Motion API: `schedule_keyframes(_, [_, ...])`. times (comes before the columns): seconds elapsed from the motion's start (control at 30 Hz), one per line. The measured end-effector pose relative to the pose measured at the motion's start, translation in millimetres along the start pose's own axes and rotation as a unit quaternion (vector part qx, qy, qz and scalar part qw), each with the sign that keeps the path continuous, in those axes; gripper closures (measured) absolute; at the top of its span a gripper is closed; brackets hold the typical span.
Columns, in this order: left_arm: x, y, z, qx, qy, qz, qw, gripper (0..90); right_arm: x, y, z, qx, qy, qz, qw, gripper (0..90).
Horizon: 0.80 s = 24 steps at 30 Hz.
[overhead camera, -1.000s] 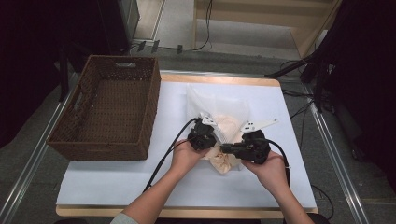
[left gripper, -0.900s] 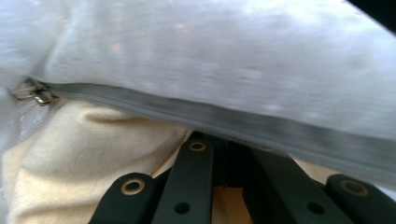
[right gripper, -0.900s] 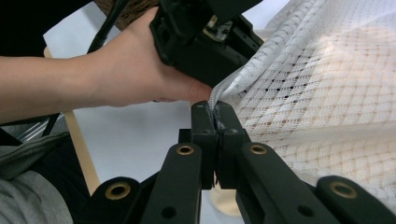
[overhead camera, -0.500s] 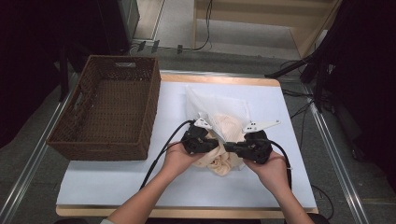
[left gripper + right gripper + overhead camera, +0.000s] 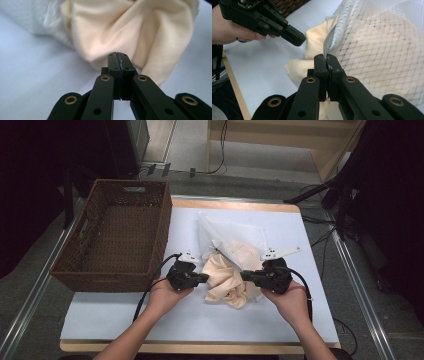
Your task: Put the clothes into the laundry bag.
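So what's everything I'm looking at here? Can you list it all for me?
wicker basket: one, dark brown, on the left side of the table, nothing visible inside it
mesh bag: one, white, see-through, at the middle of the table, its edge pinched by the right gripper
cream cloth: one, pale cream, crumpled, partly inside the mesh bag and spilling out toward the person
table: one, pale blue-white top with a wooden edge
cables: several, black, on the floor beyond the table
left gripper: one, black, jaws together, tip at the cloth's left side
right gripper: one, black, jaws closed on the bag's edge
hands: two, one holding each gripper, coming in from the bottom of the high view
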State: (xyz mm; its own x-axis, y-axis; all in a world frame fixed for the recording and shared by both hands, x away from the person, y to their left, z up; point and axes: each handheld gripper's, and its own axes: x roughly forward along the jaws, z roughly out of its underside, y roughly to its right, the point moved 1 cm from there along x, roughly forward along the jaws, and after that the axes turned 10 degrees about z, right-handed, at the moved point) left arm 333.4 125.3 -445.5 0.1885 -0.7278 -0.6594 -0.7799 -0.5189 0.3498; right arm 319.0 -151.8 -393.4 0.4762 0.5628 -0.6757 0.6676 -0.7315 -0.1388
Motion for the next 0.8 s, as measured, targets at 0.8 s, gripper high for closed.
schedule_keyframes(0.8, [45.3, 11.1, -29.4, 0.014, 0.038, -0.001, 0.9992, 90.0, 8.1, -0.8, -5.0, 0.005, -0.004, 0.000, 1.0000, 89.5])
